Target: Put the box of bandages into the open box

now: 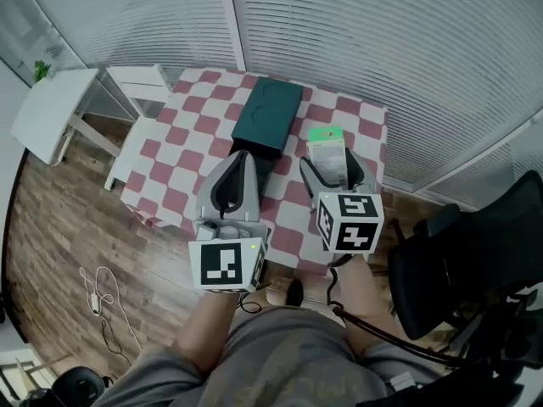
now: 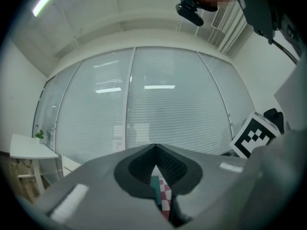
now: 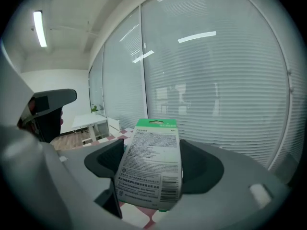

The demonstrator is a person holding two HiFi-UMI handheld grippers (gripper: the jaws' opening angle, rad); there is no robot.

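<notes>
My right gripper (image 1: 333,166) is shut on the box of bandages (image 1: 324,142), a white pack with a green top. It hangs over the right part of the checkered table (image 1: 182,155). In the right gripper view the pack (image 3: 152,152) stands upright between the dark pads, printed back toward the camera. A dark teal box (image 1: 270,108) lies at the table's middle back. Its near end is black and partly hidden by my left gripper (image 1: 240,158), so I cannot tell how it stands open. The left gripper (image 2: 154,150) has its jaw tips together with nothing between them.
A white side table (image 1: 51,113) and a white stool (image 1: 140,87) stand left of the checkered table. A black office chair (image 1: 467,261) is close on the right. A white cable (image 1: 97,291) lies on the wood floor. Window blinds run behind the table.
</notes>
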